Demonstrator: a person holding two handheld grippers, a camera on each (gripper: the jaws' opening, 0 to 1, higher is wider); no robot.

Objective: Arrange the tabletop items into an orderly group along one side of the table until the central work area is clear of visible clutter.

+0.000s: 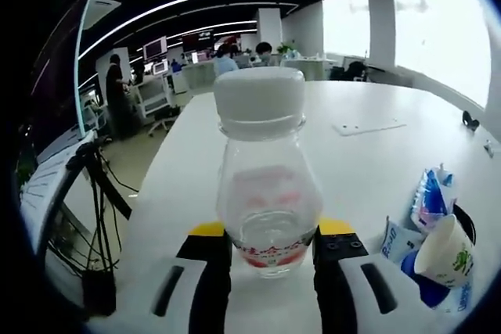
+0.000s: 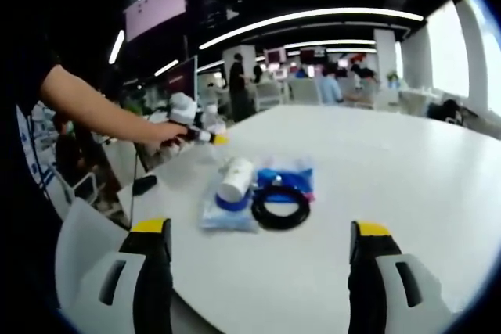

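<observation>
Clear plastic bottle with white cap (image 1: 268, 174), clamped upright in the left gripper (image 1: 270, 252): set it gently beside the blue packets (image 1: 430, 201) at four o'clock; right gripper (image 2: 258, 252) gapes wide, empty.

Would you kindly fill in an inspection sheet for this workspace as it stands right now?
Surface: white table, mostly bare.
Job's things: clear bottle with white cap, upright between the left gripper's jaws; white paper cup on its side, blue packets and a black ring grouped together.
Clutter: flat white card and small dark object farther off.
Grippers: left gripper shut on the bottle; right gripper open, holding nothing.
Cables: dark leads by the black stand off the table edge.
Surroundings: open office with desks, monitors, people, bright windows.
</observation>
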